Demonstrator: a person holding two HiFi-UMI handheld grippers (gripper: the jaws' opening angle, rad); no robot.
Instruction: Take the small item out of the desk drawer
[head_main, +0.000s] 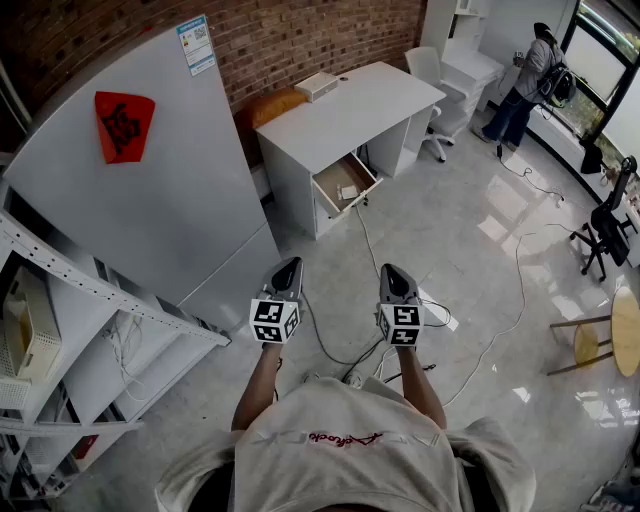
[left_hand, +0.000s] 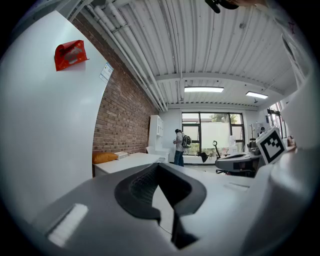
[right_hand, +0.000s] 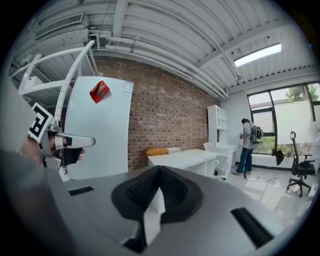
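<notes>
Pale glossy floor (head_main: 470, 250) fills most of the head view, bounded at the top by a brick wall (head_main: 300, 40). A tall white refrigerator (head_main: 150, 200) stands against that wall at the left, carrying a red decoration (head_main: 123, 125) and a label (head_main: 195, 44) near its top edge. White metal shelving (head_main: 60, 270) stands just beside the refrigerator, at the frame's left edge. A white desk (head_main: 340, 110) stands to the right of the refrigerator with an orange cushion (head_main: 270, 108) between the two; a flat white box (head_main: 317, 86) rests on the desk top near the wall. A person (head_main: 530, 85) stands by the windows at the far right, well apart from the desk. Cables (head_main: 500, 320) trail across the floor from the desk toward the foreground. The desk drawer (head_main: 327, 197) is pulled open, facing the floor area in front of the desk, and the small item (head_main: 349, 192) lies inside it as a pale shape on the wooden bottom; finer detail cannot be made out. The left gripper (head_main: 288, 264) and right gripper (head_main: 392, 268) are held side by side in the foreground, both pointing toward the desk and well apart from the drawer. Jaw condition — left gripper: pads meet at the tips, nothing gripped; right gripper: jaws fully together, nothing gripped
</notes>
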